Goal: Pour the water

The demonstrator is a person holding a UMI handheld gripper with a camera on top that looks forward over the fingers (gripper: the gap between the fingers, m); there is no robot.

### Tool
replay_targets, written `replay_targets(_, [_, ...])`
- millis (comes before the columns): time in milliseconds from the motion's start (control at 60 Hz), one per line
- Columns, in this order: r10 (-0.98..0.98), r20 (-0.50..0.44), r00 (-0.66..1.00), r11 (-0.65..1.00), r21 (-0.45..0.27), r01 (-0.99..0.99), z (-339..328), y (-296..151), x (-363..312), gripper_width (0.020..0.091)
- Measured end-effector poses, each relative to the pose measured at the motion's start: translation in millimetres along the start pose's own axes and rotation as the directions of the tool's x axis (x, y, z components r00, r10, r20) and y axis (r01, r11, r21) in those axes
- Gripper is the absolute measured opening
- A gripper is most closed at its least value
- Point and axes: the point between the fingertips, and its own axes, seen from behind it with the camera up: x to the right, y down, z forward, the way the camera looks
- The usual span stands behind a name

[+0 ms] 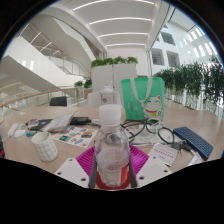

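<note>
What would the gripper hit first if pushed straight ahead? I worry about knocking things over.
The gripper already has the clear bottle between its fingers. Beyond it, probably the cables, then the green bag; depth is unclear.

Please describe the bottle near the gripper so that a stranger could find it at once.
On the cluttered wooden table, look just ahead of the gripper. The clear plastic bottle stands upright between its two pink-padded fingers. Its white screw cap and see-through body set it apart.

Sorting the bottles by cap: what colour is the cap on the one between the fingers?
White, seen in the gripper view: the bottle has a white cap.
</note>
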Motion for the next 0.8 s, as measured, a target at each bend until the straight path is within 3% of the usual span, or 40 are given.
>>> replay_targets(83, [-0.001, -0.003, 1.0, 0.998, -0.06, 0.001, -4, 5, 1, 0.0549])
replay_targets(150, [0.017, -0.031, 0.999, 0.989, -0.147, -0.021, -17, 17, 6, 0.0691])
replay_targets(233, [0.042, -0.017, 0.999, 0.989, -0.142, -0.044, -38, 10, 0, 0.0823])
replay_targets(367, [-0.008, -0.04, 0.999, 0.968, -0.25, -0.003, -93, 20, -3, 0.0828])
replay_targets(467, [-0.052, -0.065, 0.997, 0.962, -0.27, 0.032, -145, 1, -17, 0.0828])
replay_targets(800, [-0.085, -0.097, 0.992, 0.973, -0.221, 0.062, -292, -68, -119, 0.082])
